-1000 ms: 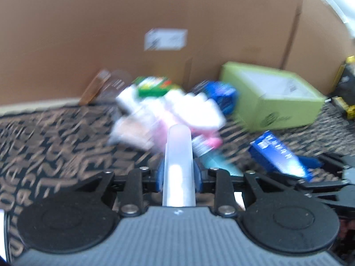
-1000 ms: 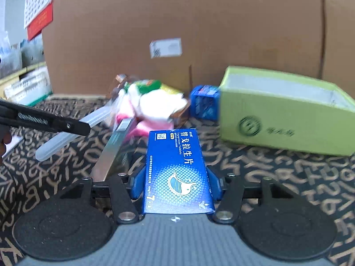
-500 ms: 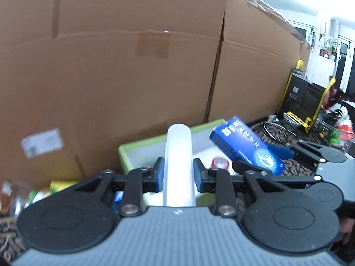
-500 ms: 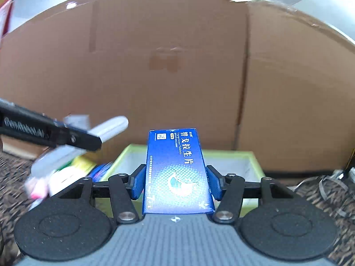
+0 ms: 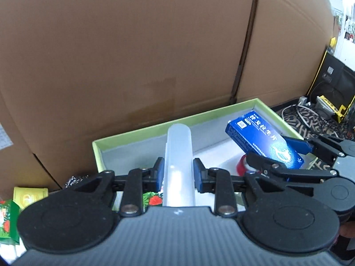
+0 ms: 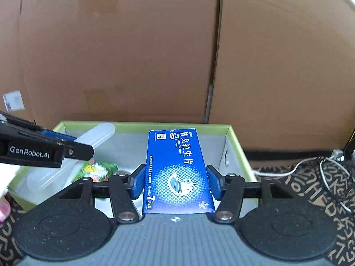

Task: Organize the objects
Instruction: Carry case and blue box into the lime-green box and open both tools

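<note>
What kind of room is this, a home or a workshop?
Probably a workshop or lab corner staged for a tidying chore, not a lived-in home. Big cardboard sheets wall off the scene, loose cables lie on a patterned mat, and shelves of equipment show at the far right.

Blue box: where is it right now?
The blue box is clamped in the right gripper, over the green tray, right of the white tube in the left gripper.

The green box point(image 6: 235, 141) lies open on top. A cardboard wall point(image 6: 133, 55) blocks passage behind it (cables point(image 6: 315, 166) clutter the right).
</note>
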A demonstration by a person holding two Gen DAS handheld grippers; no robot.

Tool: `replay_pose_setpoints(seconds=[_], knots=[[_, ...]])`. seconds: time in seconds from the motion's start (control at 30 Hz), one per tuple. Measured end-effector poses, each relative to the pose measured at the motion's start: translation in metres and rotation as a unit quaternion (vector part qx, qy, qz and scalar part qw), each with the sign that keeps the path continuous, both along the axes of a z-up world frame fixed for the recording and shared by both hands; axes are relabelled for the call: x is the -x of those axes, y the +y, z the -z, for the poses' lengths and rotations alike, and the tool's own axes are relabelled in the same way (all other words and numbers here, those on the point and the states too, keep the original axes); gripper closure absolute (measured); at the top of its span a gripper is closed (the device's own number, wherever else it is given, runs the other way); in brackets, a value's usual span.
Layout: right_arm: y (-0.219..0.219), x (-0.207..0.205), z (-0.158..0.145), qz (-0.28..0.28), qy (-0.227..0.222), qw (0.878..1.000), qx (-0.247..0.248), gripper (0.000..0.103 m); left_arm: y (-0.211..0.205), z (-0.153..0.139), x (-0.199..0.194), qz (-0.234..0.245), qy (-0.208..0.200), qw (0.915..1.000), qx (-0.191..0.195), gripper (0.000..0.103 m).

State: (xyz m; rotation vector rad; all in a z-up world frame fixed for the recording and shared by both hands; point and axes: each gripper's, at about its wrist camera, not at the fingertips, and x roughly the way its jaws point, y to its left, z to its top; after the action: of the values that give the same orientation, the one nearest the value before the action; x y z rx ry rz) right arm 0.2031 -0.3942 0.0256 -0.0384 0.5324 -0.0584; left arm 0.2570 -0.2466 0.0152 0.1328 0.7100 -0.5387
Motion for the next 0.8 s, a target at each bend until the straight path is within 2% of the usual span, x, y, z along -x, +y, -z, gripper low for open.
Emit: replay_pose_setpoints(seconds=[0.03,0.1,0.13,0.17,0.2,0.27,0.37,0.53,0.63,0.8], knots=[[0.002,-0.004,0.002,-0.005,0.011,1.0,0.003,0.041,-0.001,0.003,-0.001,-0.001,0.001,1.0,0.0,0.074],[0.007,-0.008,0.009,-0.019,0.033,0.999,0.015,0.032,-0.002,0.006,-0.003,0.004,-0.002,1.0,0.007,0.049],[0.01,-0.008,0.011,-0.019,0.037,0.999,0.022,0.03,-0.003,0.007,-0.002,0.008,-0.005,0.9999,0.013,0.031],[0.011,-0.007,0.011,-0.019,0.037,0.999,0.028,0.027,-0.004,0.004,-0.003,0.009,-0.011,0.9997,0.019,0.026],[0.013,-0.007,0.009,-0.02,0.035,0.999,0.033,0.026,-0.002,0.003,-0.001,0.009,-0.017,0.9996,0.021,0.025],[0.019,0.001,0.003,-0.021,0.028,0.999,0.036,0.025,0.001,-0.001,0.006,0.011,-0.026,0.9994,0.018,0.014],[0.017,0.027,-0.018,-0.019,-0.006,0.999,0.027,0.022,0.006,-0.02,0.016,0.005,-0.041,0.9986,0.033,0.001],[0.034,0.076,-0.05,-0.03,-0.077,0.997,0.004,0.012,0.035,-0.05,0.055,0.01,-0.068,0.9957,0.061,0.0],[0.049,0.104,-0.06,-0.043,-0.101,0.994,-0.008,0.011,0.06,-0.066,0.084,0.006,-0.083,0.9952,0.051,0.0],[0.074,0.15,-0.061,-0.067,-0.127,0.989,-0.025,0.009,0.115,-0.079,0.133,-0.036,-0.119,0.9913,0.042,0.0]])
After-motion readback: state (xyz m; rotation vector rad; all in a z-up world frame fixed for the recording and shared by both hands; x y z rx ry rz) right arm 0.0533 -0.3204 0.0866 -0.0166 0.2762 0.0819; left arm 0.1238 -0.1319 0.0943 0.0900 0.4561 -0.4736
